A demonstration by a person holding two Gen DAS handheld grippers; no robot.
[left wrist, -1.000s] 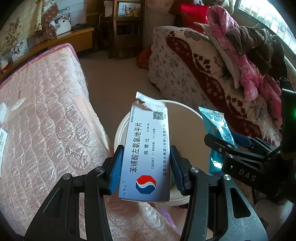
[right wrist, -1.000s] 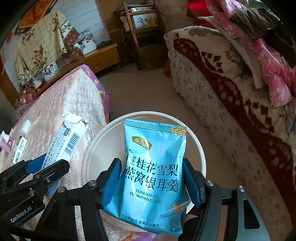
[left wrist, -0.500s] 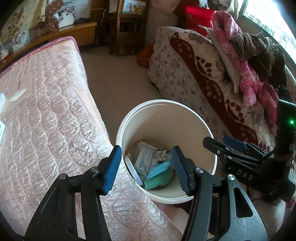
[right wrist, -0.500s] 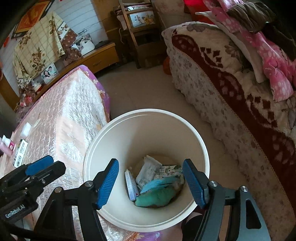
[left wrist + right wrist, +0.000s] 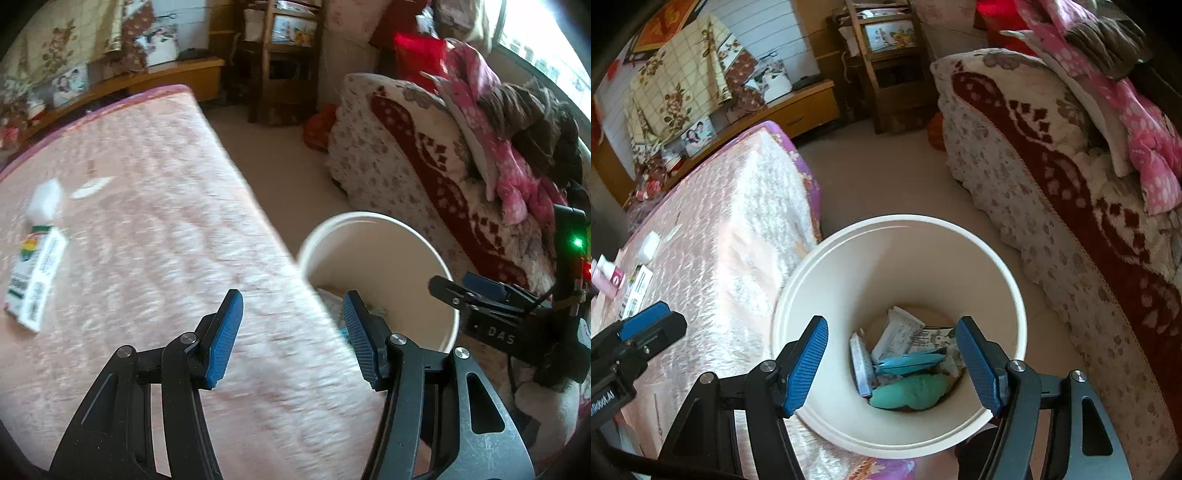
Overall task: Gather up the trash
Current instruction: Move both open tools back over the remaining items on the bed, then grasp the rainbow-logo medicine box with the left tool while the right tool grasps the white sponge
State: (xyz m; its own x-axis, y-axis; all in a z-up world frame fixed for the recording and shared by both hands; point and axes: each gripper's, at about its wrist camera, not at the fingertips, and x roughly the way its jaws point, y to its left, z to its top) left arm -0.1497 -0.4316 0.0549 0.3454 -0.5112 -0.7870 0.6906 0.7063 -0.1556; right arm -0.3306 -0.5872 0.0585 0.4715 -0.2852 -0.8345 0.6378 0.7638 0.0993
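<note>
White bin (image 5: 905, 258), on the floor against the bed (image 5: 738, 229) edge: holds a blue packet (image 5: 910, 360), a white box (image 5: 862, 363), paper wrappers and a green wad (image 5: 908, 391). Right hand-held gripper (image 5: 892, 363): above the bin mouth, jaws parted, nothing held. Left hand-held gripper (image 5: 291, 332): over the bed's edge, jaws parted, empty; a small carton (image 5: 37, 277) lies near the bed's far left side.

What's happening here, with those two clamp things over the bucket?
A person is picking up trash with a hand-held gripper in each hand. Both are empty and open now: the right gripper hangs over the white bucket, where a blue packet and a box lie among other wrappers. The left gripper is over the pink bed, where another box lies uncollected.
</note>
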